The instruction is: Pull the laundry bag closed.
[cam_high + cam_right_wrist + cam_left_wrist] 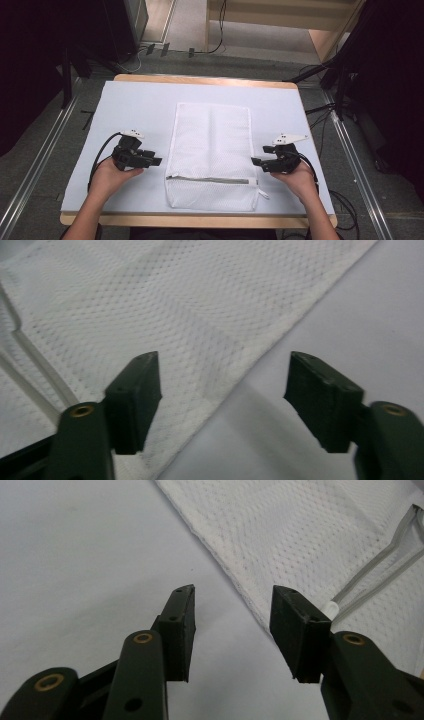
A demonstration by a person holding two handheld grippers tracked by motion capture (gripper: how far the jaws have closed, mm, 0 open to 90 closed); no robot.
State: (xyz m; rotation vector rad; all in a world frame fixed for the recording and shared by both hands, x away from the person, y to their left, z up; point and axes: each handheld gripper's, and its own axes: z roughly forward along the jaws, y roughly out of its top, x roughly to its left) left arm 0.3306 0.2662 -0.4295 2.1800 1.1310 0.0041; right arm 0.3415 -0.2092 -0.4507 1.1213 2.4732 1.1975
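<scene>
From the high view I see a white mesh bag (pixel 210 150) lying flat in the middle of the worktop (pixel 140 105), which has a pale cover on it. The bag is long from 12 o'clock to 6 o'clock, and its near end almost reaches the worktop's front edge. A zipper (pixel 210 179) runs across the bag near the 6 o'clock end, and its small white pull (pixel 263 194) sticks out at the bag's 4 o'clock corner. My left gripper (pixel 150 159) sits at 9 o'clock from the bag, just beside its long edge, held in the left hand (pixel 111 176). Its jaws point toward the bag. My right gripper (pixel 259 162) sits at 3 o'clock from the bag, just beside the other long edge, held in the right hand (pixel 299 176). A black cable (pixel 102 150) loops out from the left gripper. In the left gripper view, the jaws stand apart with nothing between them, and the bag's edge (pixel 225 565) runs past the tip of the jaw on the right. I can also see the end of the zipper (pixel 350 587) there. In the right gripper view, the jaws are wide apart too and hold nothing. The bag's edge (pixel 260 360) passes through the gap between them, with mesh under one jaw and bare worktop (pixel 370 315) under the other.
</scene>
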